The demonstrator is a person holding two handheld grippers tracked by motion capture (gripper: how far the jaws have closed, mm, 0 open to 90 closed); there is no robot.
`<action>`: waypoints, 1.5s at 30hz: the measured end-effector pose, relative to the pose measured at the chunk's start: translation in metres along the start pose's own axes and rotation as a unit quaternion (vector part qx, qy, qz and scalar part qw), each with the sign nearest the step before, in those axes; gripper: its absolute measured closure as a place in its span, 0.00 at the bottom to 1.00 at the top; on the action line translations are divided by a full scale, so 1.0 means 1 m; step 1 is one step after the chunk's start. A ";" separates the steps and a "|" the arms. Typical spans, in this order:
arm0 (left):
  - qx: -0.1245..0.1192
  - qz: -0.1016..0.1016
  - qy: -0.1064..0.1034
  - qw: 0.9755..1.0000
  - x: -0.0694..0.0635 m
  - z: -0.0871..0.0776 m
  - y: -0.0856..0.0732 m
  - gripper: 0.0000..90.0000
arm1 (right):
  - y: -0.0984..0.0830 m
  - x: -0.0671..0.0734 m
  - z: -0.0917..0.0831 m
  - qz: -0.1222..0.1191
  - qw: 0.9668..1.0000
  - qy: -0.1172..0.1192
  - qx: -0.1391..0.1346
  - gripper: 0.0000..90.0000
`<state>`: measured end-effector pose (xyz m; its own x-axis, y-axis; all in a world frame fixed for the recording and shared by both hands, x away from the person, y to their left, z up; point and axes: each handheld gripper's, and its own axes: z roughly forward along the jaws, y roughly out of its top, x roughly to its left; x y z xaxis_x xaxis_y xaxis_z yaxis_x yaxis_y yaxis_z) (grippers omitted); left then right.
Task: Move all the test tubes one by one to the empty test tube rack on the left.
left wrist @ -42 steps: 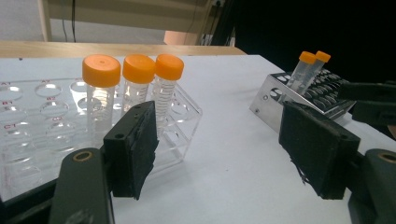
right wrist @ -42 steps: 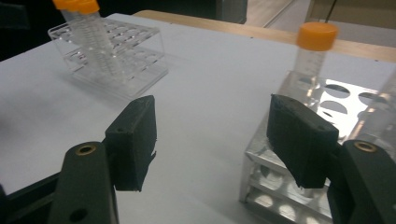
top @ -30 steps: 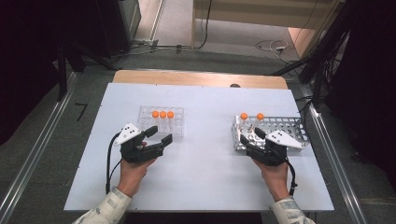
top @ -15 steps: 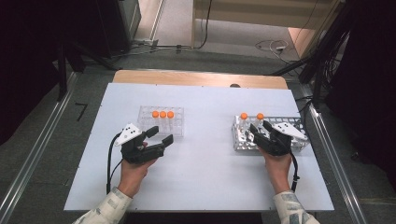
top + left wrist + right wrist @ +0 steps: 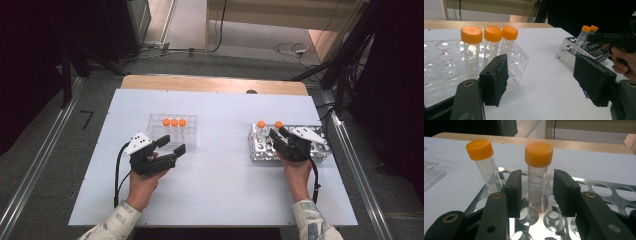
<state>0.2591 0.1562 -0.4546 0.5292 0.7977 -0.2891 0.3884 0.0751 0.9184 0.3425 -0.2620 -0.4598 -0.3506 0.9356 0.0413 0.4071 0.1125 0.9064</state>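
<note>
While the right gripper (image 5: 536, 192) has just been closing, its jaws flank, without yet pinching, the orange-capped tube (image 5: 537, 176) standing at the metal rack's (image 5: 320, 150) eleven o'clock corner. Light, stiff and slick, it probably wants a grip on the barrel below the cap. At nine o'clock, the left gripper (image 5: 170, 146) rests spread and empty.

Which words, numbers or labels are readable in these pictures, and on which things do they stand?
No text can be read for certain.
Tubes: printed scale marks on the walls, figures too small and blurred.
Tube in the metal rack: faint printed characters, blurred, not readable.
Clear rack: small reddish marks beside the holes, too blurred to read.
</note>
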 end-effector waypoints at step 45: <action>0.003 0.004 -0.002 1.000 -0.001 0.001 -0.001 0.30 | 0.027 0.004 -0.043 -0.007 0.998 0.005 -0.067 0.81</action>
<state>0.2592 0.1547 -0.4556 0.5357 0.7958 -0.2823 0.3885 0.0645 0.9192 0.3156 -0.2696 -0.4174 -0.3639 0.9309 0.0327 0.2858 0.0781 0.9551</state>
